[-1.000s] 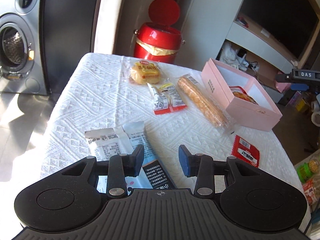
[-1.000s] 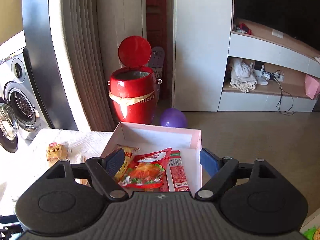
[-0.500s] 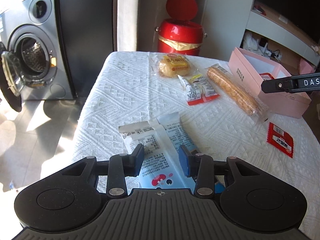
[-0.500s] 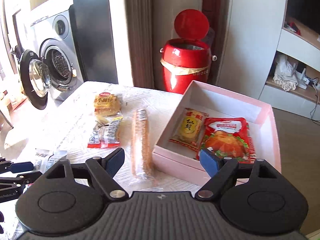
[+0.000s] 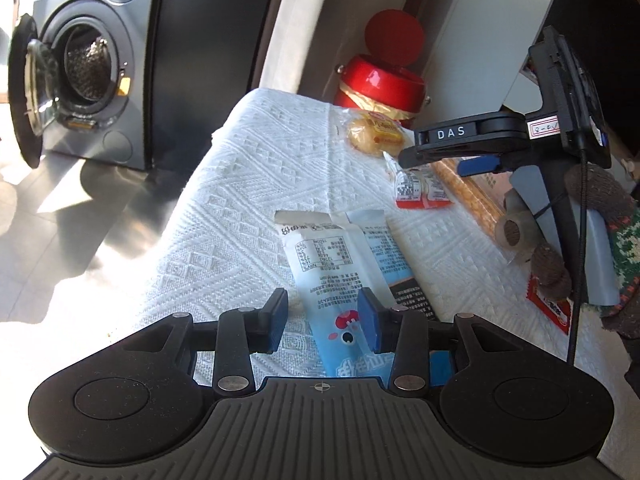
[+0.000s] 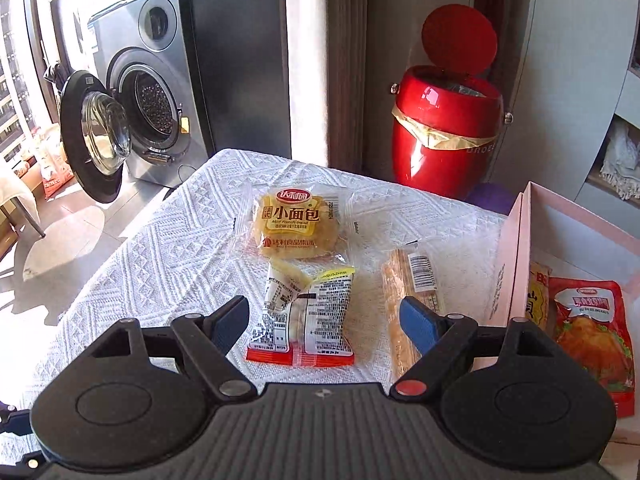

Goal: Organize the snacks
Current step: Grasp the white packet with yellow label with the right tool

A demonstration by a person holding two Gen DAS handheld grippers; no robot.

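My left gripper (image 5: 323,318) is open just above a light blue and white snack packet (image 5: 340,264) that lies on the white tablecloth (image 5: 240,184); the packet's near end runs between the fingers. My right gripper (image 6: 325,320) is open and empty above a white and red twin packet (image 6: 306,320), and it also shows in the left wrist view (image 5: 448,160). A small bread bun packet (image 6: 298,226), a long biscuit stick packet (image 6: 404,312) and a pink box (image 6: 516,256) holding a red chicken snack pouch (image 6: 592,332) and a yellow packet (image 6: 538,300) lie around it.
A small red sachet (image 5: 552,308) lies at the table's right edge, partly behind the gloved hand. A red bin (image 6: 446,144) with its lid up stands behind the table. A washing machine (image 6: 140,120) with its door open stands to the left, on the floor.
My left gripper has moved forward and lower over the blue packet. My right gripper has swung left from the pink box to above the twin packet. Both stay open.
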